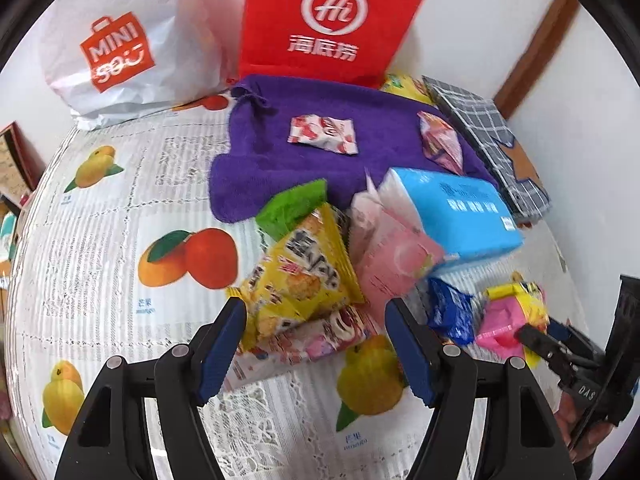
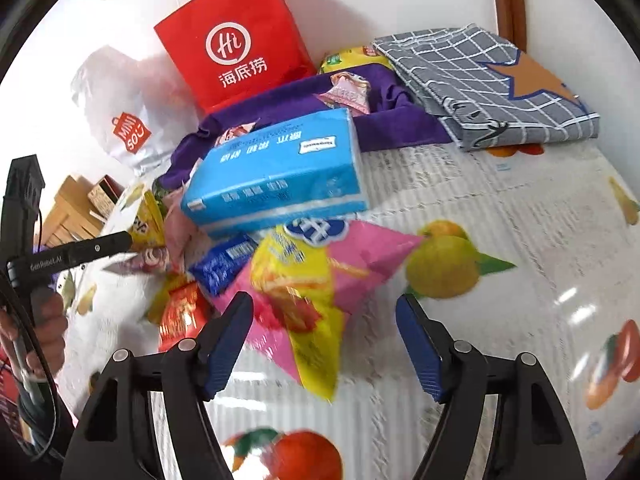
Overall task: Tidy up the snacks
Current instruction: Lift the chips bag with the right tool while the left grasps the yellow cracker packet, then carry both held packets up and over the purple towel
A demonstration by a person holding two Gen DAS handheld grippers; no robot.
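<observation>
A pile of snack packets lies on the fruit-print tablecloth (image 1: 100,264). My left gripper (image 1: 316,348) is open, its fingers on either side of a yellow cracker bag (image 1: 298,276) and a pink-and-white packet (image 1: 312,340) under it. My right gripper (image 2: 324,344) is open around a pink-and-yellow snack bag (image 2: 320,292). A blue tissue pack (image 1: 460,212) rests on the pile; it also shows in the right wrist view (image 2: 276,172). A small blue packet (image 2: 224,264) and a red packet (image 2: 180,312) lie left of the pink bag. Two wrapped snacks (image 1: 324,134) (image 1: 440,142) lie on a purple towel (image 1: 280,168).
A red paper bag (image 1: 328,20) and a white Miniso bag (image 1: 120,52) stand at the back against the wall. A folded grey checked cloth (image 2: 488,84) lies at the back right. A yellow packet (image 2: 352,56) sits behind the towel. Cardboard boxes (image 2: 76,208) sit off the table's left.
</observation>
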